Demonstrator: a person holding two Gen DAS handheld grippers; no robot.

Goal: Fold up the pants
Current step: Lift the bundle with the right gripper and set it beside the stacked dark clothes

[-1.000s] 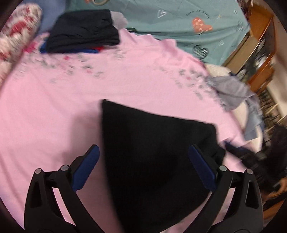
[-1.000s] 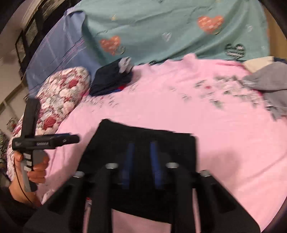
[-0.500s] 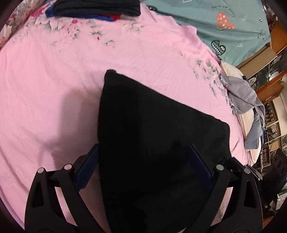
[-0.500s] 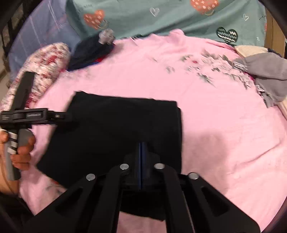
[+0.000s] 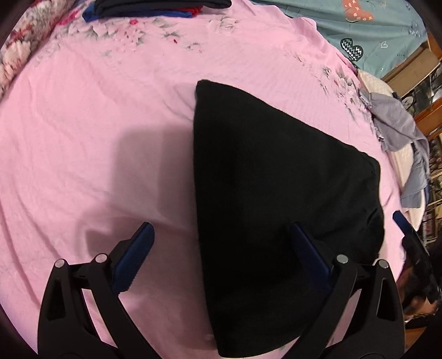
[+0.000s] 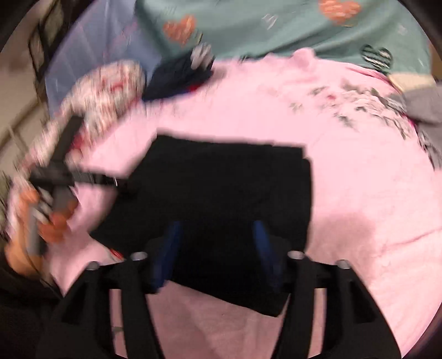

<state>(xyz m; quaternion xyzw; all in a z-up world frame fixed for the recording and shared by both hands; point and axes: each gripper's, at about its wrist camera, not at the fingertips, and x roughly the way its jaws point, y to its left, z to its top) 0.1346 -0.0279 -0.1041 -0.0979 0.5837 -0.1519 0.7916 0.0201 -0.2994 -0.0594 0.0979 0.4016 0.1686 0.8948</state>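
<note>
Left wrist view: we list black pants (image 5: pixel 276 198) as a folded rectangle on the pink sheet (image 5: pixel 96 124). Left gripper (image 5: pixel 223 245) and right gripper (image 6: pixel 218 245): tongs apart, holding nothing. Folding looks finished; next, we judge, carry to the stack (image 5: pixel 160 5).

Your right wrist view is smeared with motion blur, so the hand (image 6: pixel 52 218) at its left edge stays indistinct. In the left wrist view, the stack of clothes (image 5: pixel 163 7) is cut off by the top edge.
</note>
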